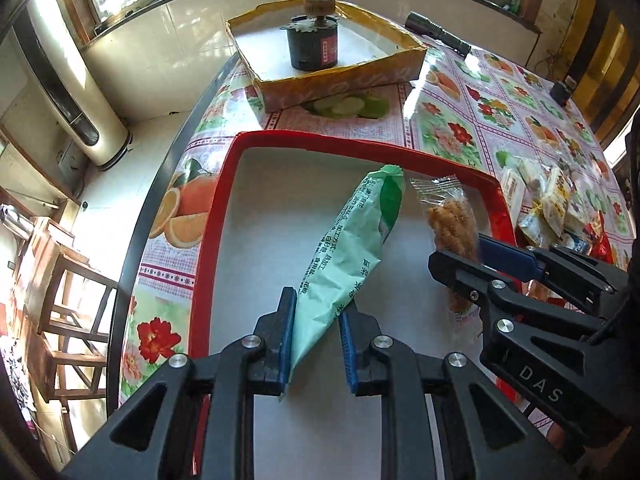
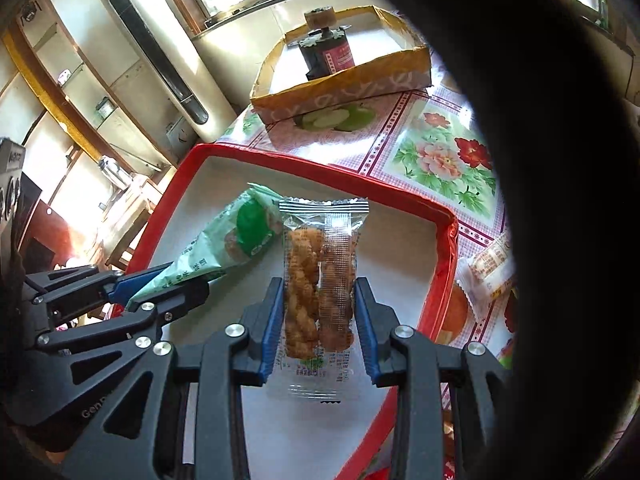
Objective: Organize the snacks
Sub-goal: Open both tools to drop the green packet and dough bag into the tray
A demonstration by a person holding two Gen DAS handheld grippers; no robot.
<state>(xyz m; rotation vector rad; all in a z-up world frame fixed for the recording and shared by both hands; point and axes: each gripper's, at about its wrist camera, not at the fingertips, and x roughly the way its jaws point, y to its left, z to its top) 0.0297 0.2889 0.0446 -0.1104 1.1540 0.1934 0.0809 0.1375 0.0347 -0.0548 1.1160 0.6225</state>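
Note:
A shallow red-rimmed tray [image 1: 224,184] with a white floor lies on the flowered tablecloth. My left gripper [image 1: 316,332] is shut on a long pale green snack packet [image 1: 352,248], which slants over the tray's white floor. My right gripper [image 2: 320,312] is shut on a clear packet of fried dough twists [image 2: 320,280], also held over the tray [image 2: 444,248]. From the left wrist view the right gripper [image 1: 468,256] comes in from the right, pinching the twist packet [image 1: 452,224]. The right wrist view has the left gripper [image 2: 160,288] at lower left with the green packet [image 2: 224,244].
A yellow cardboard box [image 1: 340,76] holding a dark jar [image 1: 314,46] stands beyond the tray. More wrapped snacks [image 1: 548,204] lie in a heap to the tray's right. A black torch [image 1: 438,32] rests at the table's far side. A dark shape [image 2: 560,200] blocks the right wrist view's right side.

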